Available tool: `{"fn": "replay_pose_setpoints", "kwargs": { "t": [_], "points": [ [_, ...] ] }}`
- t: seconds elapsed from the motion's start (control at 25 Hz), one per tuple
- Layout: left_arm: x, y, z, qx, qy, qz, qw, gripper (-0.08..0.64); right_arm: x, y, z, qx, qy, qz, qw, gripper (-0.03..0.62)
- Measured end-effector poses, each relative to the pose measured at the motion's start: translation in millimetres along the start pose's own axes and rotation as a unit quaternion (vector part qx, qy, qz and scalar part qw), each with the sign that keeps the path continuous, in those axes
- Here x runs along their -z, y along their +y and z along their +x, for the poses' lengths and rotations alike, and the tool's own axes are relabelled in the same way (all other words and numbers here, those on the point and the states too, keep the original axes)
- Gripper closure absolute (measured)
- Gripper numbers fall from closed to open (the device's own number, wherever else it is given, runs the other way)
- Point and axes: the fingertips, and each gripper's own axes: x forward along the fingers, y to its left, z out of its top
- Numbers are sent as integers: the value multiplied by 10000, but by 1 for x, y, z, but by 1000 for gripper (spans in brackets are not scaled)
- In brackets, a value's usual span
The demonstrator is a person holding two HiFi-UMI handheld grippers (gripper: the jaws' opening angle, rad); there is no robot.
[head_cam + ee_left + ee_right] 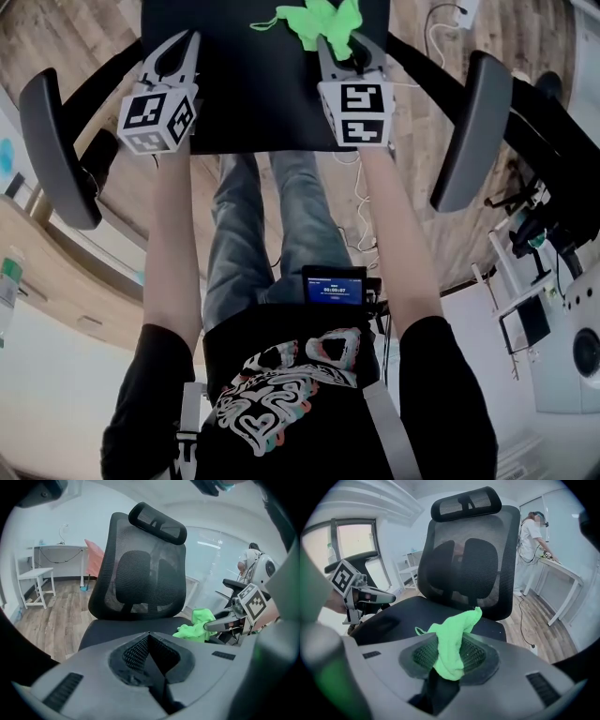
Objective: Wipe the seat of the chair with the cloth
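Gripping the green cloth [319, 21] between its jaws, the right gripper [343, 47] stands over the far right part of the seat [234, 84]. Over the left part, the left gripper [184, 42] has its jaws together on nothing. Cloth bunched, not spread. Judged: wiping barely started, nearly the whole seat outstanding.

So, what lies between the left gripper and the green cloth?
Only bare black seat: in the head view, nothing lies between the left gripper and the cloth. The left gripper view shows the same bare stretch.
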Motion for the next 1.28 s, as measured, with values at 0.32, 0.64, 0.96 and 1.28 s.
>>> {"fn": "replay_pose_setpoints", "kwargs": {
  "t": [0.32,0.64,0.96,1.28],
  "points": [
    [13,6,-1,-26,64,-115,9999,560,13,2,18,-73,329,-162,9993,477],
    [16,7,2,-31,57,-177,9998,560,24,1,32,-81,627,-436,9970,477],
    [17,5,3,-14,77,-172,9998,560,39,2,46,-221,998,-697,9923,477],
    [22,5,3,-38,92,-255,9996,560,41,1,55,-203,1133,-558,9918,477]
  ]
}}
